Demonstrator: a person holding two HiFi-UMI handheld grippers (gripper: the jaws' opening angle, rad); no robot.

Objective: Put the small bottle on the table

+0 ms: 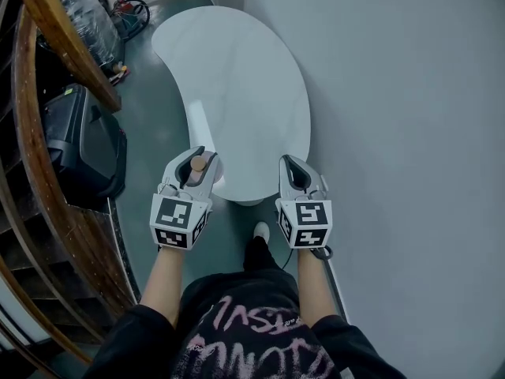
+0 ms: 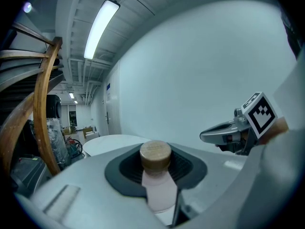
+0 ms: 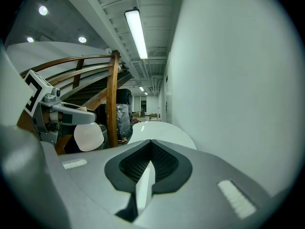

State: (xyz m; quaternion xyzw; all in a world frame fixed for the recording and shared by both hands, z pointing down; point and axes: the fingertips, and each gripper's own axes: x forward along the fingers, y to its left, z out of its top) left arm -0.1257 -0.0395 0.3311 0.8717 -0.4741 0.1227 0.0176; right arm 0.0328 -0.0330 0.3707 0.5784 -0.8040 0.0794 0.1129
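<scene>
A small pale pink bottle (image 2: 159, 187) with a tan round cap (image 1: 198, 164) sits upright between the jaws of my left gripper (image 1: 198, 163), which is shut on it. In the head view that gripper hovers over the near left edge of the white kidney-shaped table (image 1: 245, 85). My right gripper (image 1: 293, 172) is beside it on the right, over the table's near end, its jaws closed together with nothing between them. From the right gripper view the bottle's rounded white bottom (image 3: 88, 137) shows under the left gripper (image 3: 71, 113).
A curved wooden stair railing (image 1: 47, 156) runs along the left, with a black case (image 1: 79, 144) behind it. A plain pale wall (image 1: 410, 133) stands close on the right. Plastic-wrapped goods (image 1: 91, 22) lie beyond the table's far end. The person's shoe (image 1: 261, 231) is below the table edge.
</scene>
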